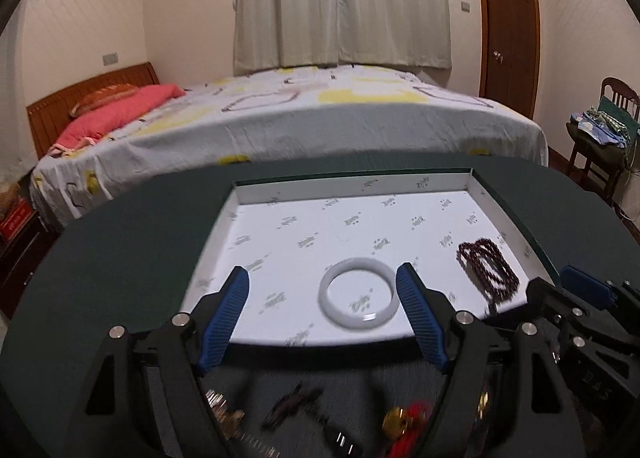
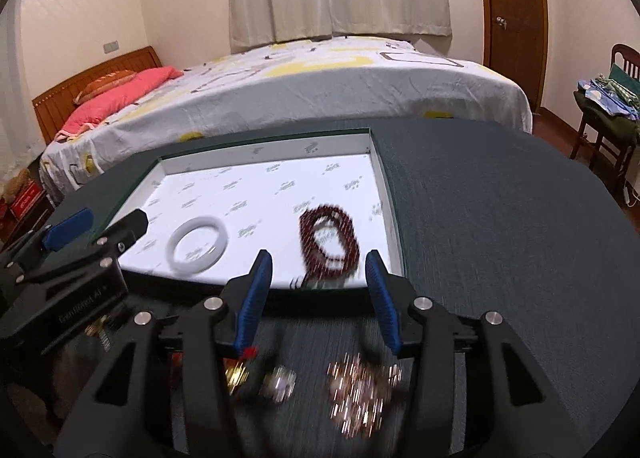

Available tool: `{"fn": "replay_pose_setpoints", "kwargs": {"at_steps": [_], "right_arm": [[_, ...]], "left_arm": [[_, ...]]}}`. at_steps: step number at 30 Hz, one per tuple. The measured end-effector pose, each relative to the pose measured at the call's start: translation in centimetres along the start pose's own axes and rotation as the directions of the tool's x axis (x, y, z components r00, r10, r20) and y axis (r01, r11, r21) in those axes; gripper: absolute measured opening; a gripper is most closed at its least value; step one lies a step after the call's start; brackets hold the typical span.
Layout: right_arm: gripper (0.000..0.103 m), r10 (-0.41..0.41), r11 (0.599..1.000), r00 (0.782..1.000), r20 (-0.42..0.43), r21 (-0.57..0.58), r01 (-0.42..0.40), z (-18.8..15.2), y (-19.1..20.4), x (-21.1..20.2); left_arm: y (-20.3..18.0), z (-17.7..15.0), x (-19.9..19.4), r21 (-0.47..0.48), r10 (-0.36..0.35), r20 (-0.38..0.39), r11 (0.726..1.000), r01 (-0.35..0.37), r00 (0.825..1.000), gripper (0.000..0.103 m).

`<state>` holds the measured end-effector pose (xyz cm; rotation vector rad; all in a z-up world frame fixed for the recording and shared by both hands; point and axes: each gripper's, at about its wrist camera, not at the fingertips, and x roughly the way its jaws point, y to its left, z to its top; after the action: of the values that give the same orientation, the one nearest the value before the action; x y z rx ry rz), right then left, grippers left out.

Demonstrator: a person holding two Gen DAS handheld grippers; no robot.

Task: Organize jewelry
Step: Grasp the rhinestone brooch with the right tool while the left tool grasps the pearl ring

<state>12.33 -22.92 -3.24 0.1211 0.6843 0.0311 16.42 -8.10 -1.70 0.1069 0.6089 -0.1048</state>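
Note:
A shallow white box (image 1: 440, 181) (image 2: 256, 153) lies on the dark green table. In it lie a white bangle (image 1: 359, 298) (image 2: 197, 242) and a dark red bead bracelet (image 1: 486, 270) (image 2: 329, 244). My left gripper (image 1: 324, 278) is open and empty, its blue fingers astride the bangle, above the box's near edge. My right gripper (image 2: 318, 264) is open and empty, just short of the bead bracelet. Loose jewelry lies blurred on the table under the grippers: a gold and red piece (image 1: 404, 422), a dark piece (image 1: 292, 404), a shiny chain heap (image 2: 360, 394) and a small ring-like piece (image 2: 280, 382).
The dark green table (image 2: 500, 238) extends to the right of the box. A bed (image 1: 320, 117) stands behind the table, a wooden chair (image 1: 600, 137) with clothes at the right, a door (image 1: 510, 25) behind.

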Motion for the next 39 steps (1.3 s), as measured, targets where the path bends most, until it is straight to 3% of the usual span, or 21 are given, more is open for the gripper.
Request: {"fn": "replay_pose_setpoints", "kwargs": {"at_steps": [8, 15, 22, 28, 39], "right_arm": [[0.048, 0.042, 0.999, 0.997, 0.063, -0.029, -0.040, -4.7, 1.4, -5.3], [0.048, 0.091, 0.992, 0.993, 0.078, -0.088, -0.084, -6.8, 3.4, -7.0], [0.046, 0.116, 0.986, 0.993, 0.017, -0.120, -0.113, -9.6, 5.3, -7.0], [0.029, 0.115, 0.987, 0.992, -0.044, -0.108, -0.119, -10.9, 5.6, -6.3], [0.012, 0.087, 0.984, 0.992, -0.087, -0.150, -0.100, -12.0, 6.5, -5.7]], "left_arm": [[0.6, -2.8, -4.9, 0.038, 0.061, 0.043, 0.997, -0.062, 0.997, 0.074], [1.5, -5.3, -7.7, 0.042, 0.101, 0.062, 0.994, -0.104, 0.993, 0.074], [2.6, -7.8, -9.9, 0.016, 0.116, 0.062, 0.993, -0.117, 0.991, 0.074], [3.7, -10.4, -10.9, 0.009, 0.143, 0.034, 0.990, -0.144, 0.989, 0.074], [5.3, -11.4, -10.4, -0.062, 0.133, -0.010, 0.989, -0.134, 0.991, 0.074]]}}
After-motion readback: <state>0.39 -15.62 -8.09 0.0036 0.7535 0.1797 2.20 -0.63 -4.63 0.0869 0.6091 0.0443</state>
